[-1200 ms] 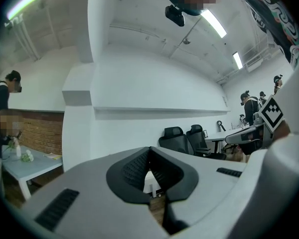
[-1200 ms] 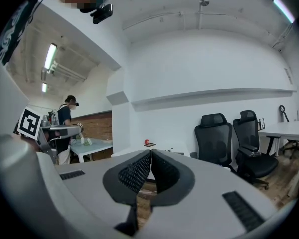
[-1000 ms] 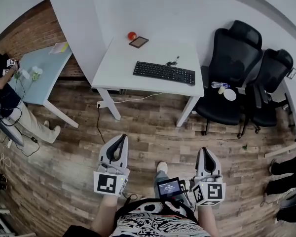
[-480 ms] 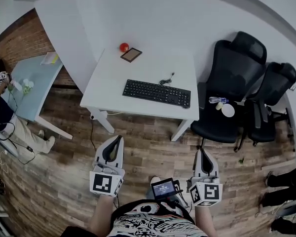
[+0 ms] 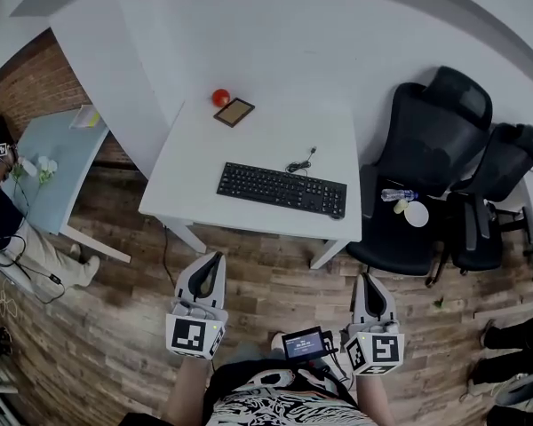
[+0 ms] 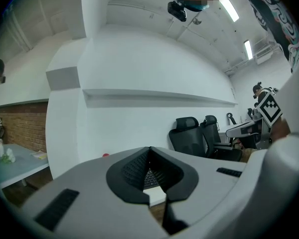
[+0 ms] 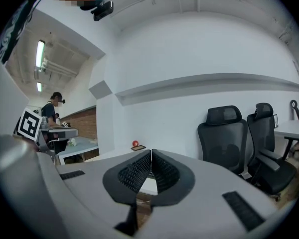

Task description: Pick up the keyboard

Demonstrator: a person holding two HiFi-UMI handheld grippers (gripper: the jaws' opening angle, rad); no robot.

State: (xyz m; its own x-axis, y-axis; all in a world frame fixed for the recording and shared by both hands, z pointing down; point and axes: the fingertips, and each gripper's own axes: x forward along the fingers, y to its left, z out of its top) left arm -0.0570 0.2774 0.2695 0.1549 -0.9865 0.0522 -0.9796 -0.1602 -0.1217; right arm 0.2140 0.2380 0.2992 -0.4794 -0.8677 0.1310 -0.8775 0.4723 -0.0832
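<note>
Pointing level at the desk, the left gripper (image 5: 215, 260) has its jaws pressed together with nothing between them, and the right gripper (image 5: 371, 280) matches it, closed and empty. Both hang over the wooden floor (image 5: 115, 327), well short of the white desk (image 5: 186, 176). The keyboard (image 5: 282, 190) lies flat at twelve o'clock, near the desk's front edge, untouched.

Here's the danger: those jaws have to part before contact, or they'll just shove the board away. It's long and thin, so a grip at one end could let the other end sag. The coiled cable (image 5: 299, 163) behind it could snag on a lift.

Further back at eleven o'clock sit a red ball (image 5: 220, 98) and a small dark tablet (image 5: 234, 112). Two black office chairs (image 5: 426, 149) stand at two o'clock, and a pale blue table (image 5: 53, 176) at ten o'clock runs along a brick wall (image 5: 35, 87).
</note>
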